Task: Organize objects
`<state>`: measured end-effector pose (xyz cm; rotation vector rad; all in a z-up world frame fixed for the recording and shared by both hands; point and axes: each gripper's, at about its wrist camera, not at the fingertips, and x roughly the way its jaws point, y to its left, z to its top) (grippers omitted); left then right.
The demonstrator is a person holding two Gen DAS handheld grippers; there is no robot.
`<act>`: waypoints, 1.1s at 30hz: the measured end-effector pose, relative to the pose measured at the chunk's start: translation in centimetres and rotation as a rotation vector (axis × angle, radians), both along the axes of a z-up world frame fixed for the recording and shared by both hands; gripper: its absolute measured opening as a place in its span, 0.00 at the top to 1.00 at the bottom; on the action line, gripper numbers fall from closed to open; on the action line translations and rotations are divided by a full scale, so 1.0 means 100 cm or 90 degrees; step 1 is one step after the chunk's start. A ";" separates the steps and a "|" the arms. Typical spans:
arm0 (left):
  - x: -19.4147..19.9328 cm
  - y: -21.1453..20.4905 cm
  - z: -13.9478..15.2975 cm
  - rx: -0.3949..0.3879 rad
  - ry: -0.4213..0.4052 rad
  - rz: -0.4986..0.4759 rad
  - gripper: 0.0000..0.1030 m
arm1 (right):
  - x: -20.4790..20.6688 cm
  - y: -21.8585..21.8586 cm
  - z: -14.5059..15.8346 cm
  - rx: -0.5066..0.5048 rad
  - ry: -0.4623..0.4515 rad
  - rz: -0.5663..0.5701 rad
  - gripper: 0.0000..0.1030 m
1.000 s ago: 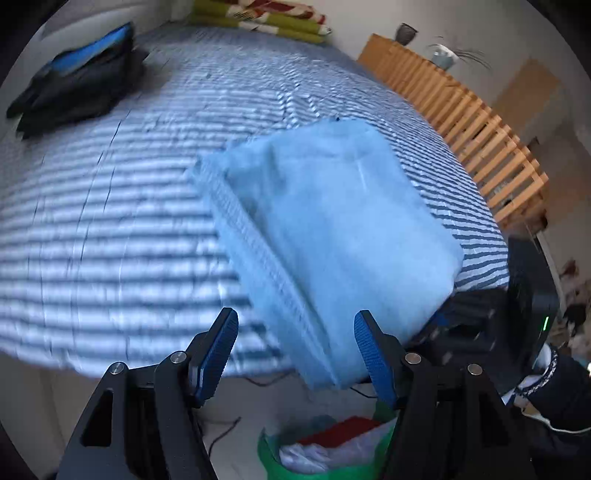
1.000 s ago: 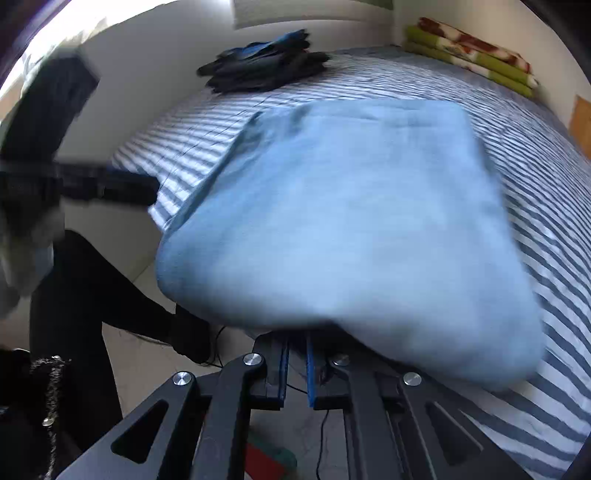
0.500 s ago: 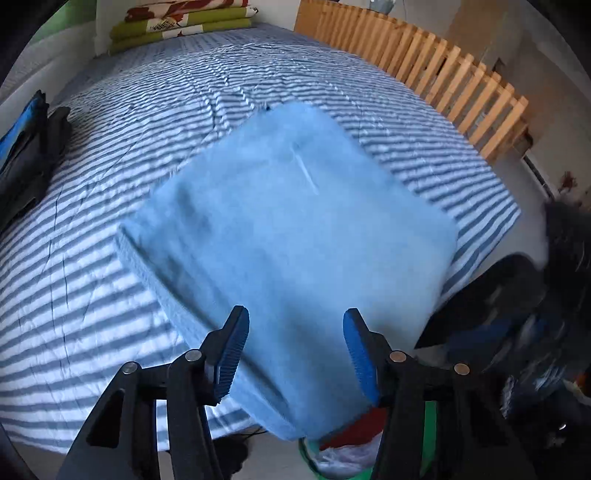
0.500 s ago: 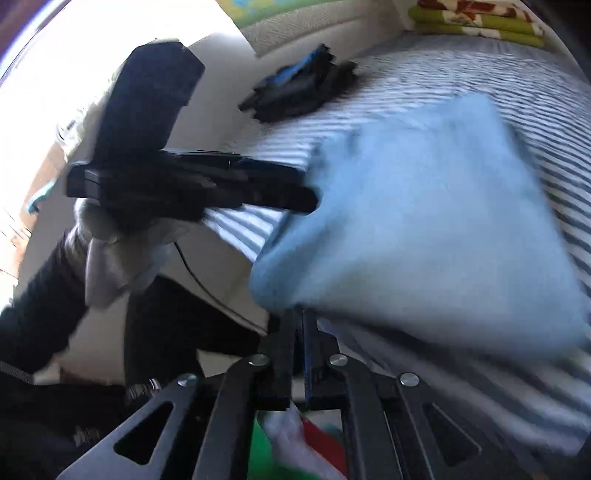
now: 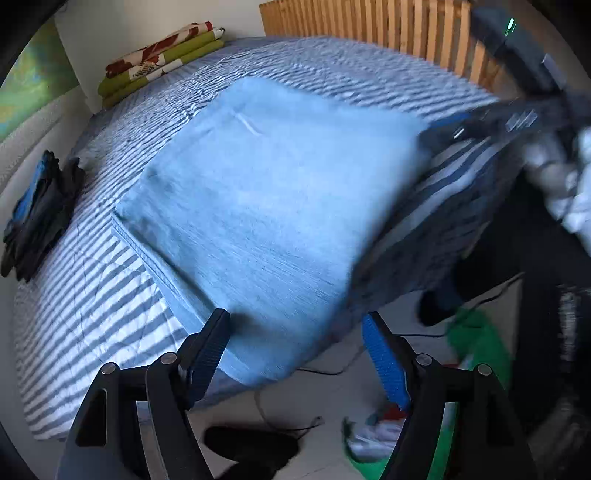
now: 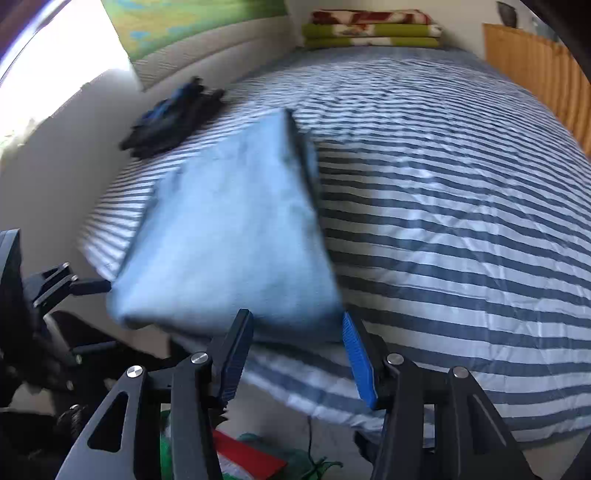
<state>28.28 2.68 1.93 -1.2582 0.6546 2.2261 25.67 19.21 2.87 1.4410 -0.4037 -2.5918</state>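
A folded light blue towel (image 5: 266, 192) lies on the striped bed near its front edge; it also shows in the right wrist view (image 6: 229, 236). My left gripper (image 5: 295, 354) is open, its blue pads just off the towel's near edge. My right gripper (image 6: 295, 350) is open and empty, right at the towel's near edge. The right gripper shows blurred at the towel's right corner in the left wrist view (image 5: 480, 125). The left gripper shows at the far left of the right wrist view (image 6: 74, 284).
A dark folded garment pile (image 5: 37, 214) lies on the bed's left side, also in the right wrist view (image 6: 173, 118). Folded green and patterned blankets (image 5: 159, 55) sit at the bed's far end. A wooden slatted rail (image 5: 369, 22) runs along the right. A green bag (image 5: 472, 354) with items is on the floor.
My right gripper has opened and let go of the towel, which now rests on the bed. My left gripper has swung around to the towel's near edge, still open.
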 end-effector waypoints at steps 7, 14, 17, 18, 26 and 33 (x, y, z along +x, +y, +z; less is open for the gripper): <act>-0.001 0.004 -0.011 -0.060 0.031 -0.040 0.61 | 0.002 0.028 -0.012 -0.127 -0.039 -0.049 0.52; -0.008 -0.001 0.035 -0.036 0.007 -0.066 0.79 | -0.023 0.014 0.030 -0.139 0.001 -0.025 0.92; -0.001 0.013 0.035 -0.021 -0.003 -0.101 0.79 | -0.020 0.018 0.062 -0.086 0.041 -0.008 0.93; 0.000 0.017 0.027 -0.024 -0.017 -0.107 0.78 | -0.019 0.019 0.058 -0.064 0.036 -0.007 0.93; 0.002 0.001 0.028 0.061 -0.120 -0.098 0.43 | -0.012 0.042 -0.001 -0.001 -0.092 -0.058 0.81; -0.057 -0.087 0.051 0.243 -0.165 0.183 0.25 | -0.040 0.043 0.067 -0.008 0.037 0.051 0.51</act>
